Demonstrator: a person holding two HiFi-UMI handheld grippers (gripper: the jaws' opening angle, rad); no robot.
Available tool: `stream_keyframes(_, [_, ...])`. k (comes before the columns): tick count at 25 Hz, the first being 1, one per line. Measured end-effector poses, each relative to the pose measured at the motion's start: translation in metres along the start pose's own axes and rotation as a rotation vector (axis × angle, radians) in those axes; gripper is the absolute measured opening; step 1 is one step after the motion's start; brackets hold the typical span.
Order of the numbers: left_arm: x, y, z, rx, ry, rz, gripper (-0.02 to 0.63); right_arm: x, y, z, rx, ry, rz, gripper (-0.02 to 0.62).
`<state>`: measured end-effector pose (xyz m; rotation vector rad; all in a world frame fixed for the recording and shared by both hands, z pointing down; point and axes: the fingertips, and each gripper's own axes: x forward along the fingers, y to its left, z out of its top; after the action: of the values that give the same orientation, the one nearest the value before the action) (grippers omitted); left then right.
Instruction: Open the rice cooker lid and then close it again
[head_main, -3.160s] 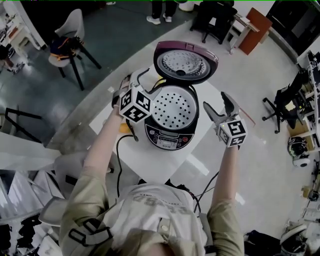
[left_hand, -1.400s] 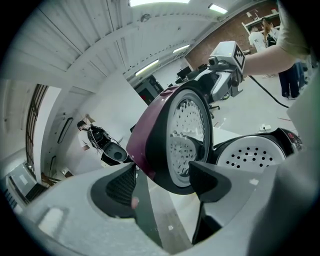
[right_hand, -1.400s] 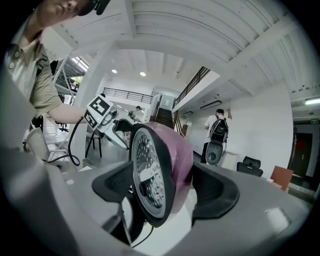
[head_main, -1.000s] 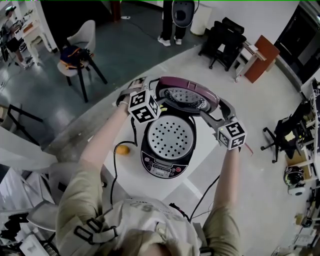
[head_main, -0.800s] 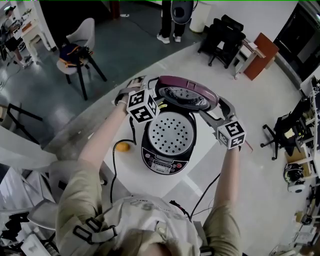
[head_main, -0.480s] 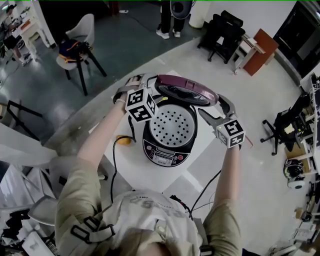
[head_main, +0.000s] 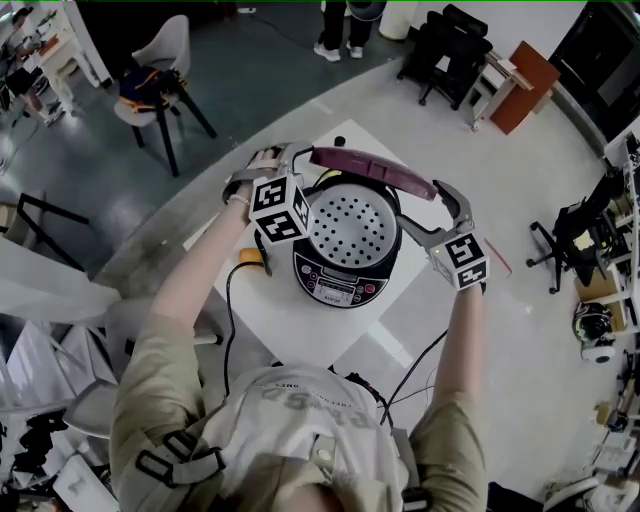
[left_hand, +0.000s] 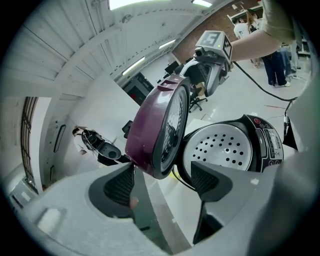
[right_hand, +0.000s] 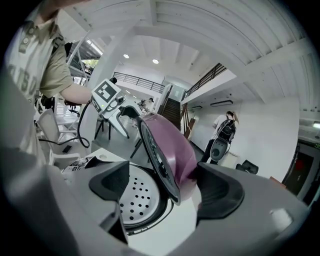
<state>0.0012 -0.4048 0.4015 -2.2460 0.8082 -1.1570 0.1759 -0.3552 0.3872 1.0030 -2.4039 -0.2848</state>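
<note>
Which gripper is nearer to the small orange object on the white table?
Left. The left gripper straddles the lid on the same side of the cooker as the orange object; the right gripper, jaws just opened wider around the lid, is across the cooker.

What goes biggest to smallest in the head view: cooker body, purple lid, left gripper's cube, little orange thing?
1. Cooker body.
2. Purple lid and left gripper's cube look close: the lid is longer but tilted thin, and the cube is nearer the camera.
3. Little orange thing.

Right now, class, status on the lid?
Left gripper, right gripper open, jaws astride the lid; right jaws just widened. Lid tilted, not shut on cooker. Nothing blocking.
</note>
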Motion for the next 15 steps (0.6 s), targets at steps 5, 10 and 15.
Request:
stream_keyframes(5, [-0.007, -0.02, -0.007, 0.031, 0.019, -0.023, 0.376, -0.005, 0.019, -0.006, -0.03, 0.01, 0.017, 0.402])
stream_keyframes(10, [-0.014, -0.037, -0.013, 0.037, 0.03, -0.042, 0.379, -0.01, 0.034, -0.012, -0.021, 0.007, 0.03, 0.407])
stream_keyframes(15, [-0.018, -0.056, -0.019, 0.043, 0.033, -0.064, 0.39, -0.014, 0.05, -0.025, -0.035, 0.046, 0.038, 0.414])
